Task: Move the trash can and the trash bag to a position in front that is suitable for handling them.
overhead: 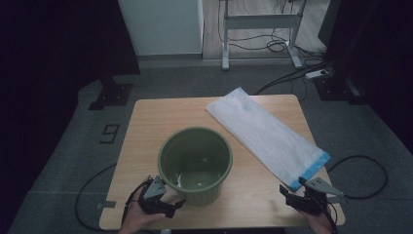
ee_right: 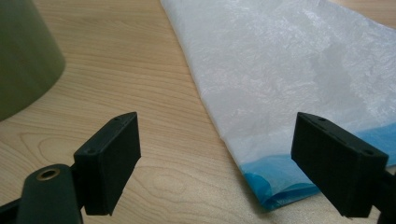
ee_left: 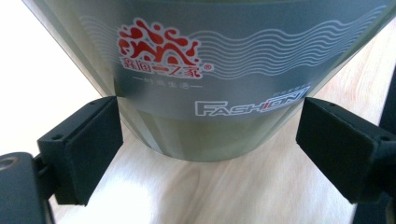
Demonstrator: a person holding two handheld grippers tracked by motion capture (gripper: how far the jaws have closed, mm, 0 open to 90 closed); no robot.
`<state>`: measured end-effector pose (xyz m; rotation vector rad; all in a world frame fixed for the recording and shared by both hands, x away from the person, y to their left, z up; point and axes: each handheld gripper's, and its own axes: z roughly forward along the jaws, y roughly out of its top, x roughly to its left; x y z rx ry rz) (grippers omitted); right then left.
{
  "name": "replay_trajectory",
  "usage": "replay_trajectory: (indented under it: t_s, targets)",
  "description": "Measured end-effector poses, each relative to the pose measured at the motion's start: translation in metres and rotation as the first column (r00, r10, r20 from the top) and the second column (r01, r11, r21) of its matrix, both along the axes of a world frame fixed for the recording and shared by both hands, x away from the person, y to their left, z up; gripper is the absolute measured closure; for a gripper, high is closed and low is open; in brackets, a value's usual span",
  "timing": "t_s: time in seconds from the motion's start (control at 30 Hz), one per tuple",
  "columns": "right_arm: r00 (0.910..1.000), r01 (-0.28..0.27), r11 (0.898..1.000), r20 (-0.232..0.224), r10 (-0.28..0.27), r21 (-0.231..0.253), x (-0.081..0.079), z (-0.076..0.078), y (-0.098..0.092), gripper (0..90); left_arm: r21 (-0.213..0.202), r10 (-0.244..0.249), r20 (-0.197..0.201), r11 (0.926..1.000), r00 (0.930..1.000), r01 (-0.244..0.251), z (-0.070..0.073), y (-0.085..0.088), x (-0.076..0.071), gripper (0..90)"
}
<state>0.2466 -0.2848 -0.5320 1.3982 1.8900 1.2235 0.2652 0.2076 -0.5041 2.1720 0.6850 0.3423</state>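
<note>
An olive-green round plastic bin (overhead: 196,165) stands upright near the middle of the front edge of the light wood-grain worktop (overhead: 146,122), empty, its smooth inside catching a dull shine. It tapers from a wide rolled rim to a narrower base, and its wall carries a grey printed band with white wave lines and a red splash logo (ee_left: 159,46). A folded, white, crinkled thin plastic liner bag with a blue hem (overhead: 267,136) lies flat, running aslant from the far edge toward the front right corner, well apart from the bin.

The left hand-held gripper (overhead: 157,195) sits at the front left of the bin, jaws spread wide on either side of its lower wall; whether the pads touch the wall cannot be told. The right hand-held gripper (overhead: 309,195) rests by the front right corner, jaws wide and empty, its opening straddling the bag's blue end (ee_right: 280,179) without contact.

The bin looks light and stiff but slick and curved; a pinch over the rim would likely hold better than a squeeze on the tapered wall. The bag should be nearly weightless, limp and slippery, prone to sliding on the wood; the thicker blue hem at its near corner seems the surest place to take it.
</note>
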Motion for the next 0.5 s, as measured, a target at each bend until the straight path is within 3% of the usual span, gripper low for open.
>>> replay_trajectory:
  t_s: [0.23, 0.37, 0.5]
  targets:
    - [1.0, -0.002, 1.0, 0.006, 0.002, 0.001, -0.001, 0.001, 0.0, 15.5, 0.002, -0.025, -0.009, 0.9997, 0.9996, 0.025, -0.001, -0.027, 0.015, 10.0]
    - [1.0, -0.006, 1.0, 0.007, 0.006, -0.004, -0.002, 0.001, 0.002, 15.5, 0.012, -0.009, -0.002, 0.9999, 1.0, 0.009, 0.0, -0.05, 0.026, 10.1]
    - [0.9999, -0.01, 1.0, 0.01, 0.01, -0.002, -0.003, 0.002, 0.003, 15.5, 0.025, 0.014, 0.003, 0.9996, 0.9999, -0.014, -0.001, -0.059, 0.027, 11.1]
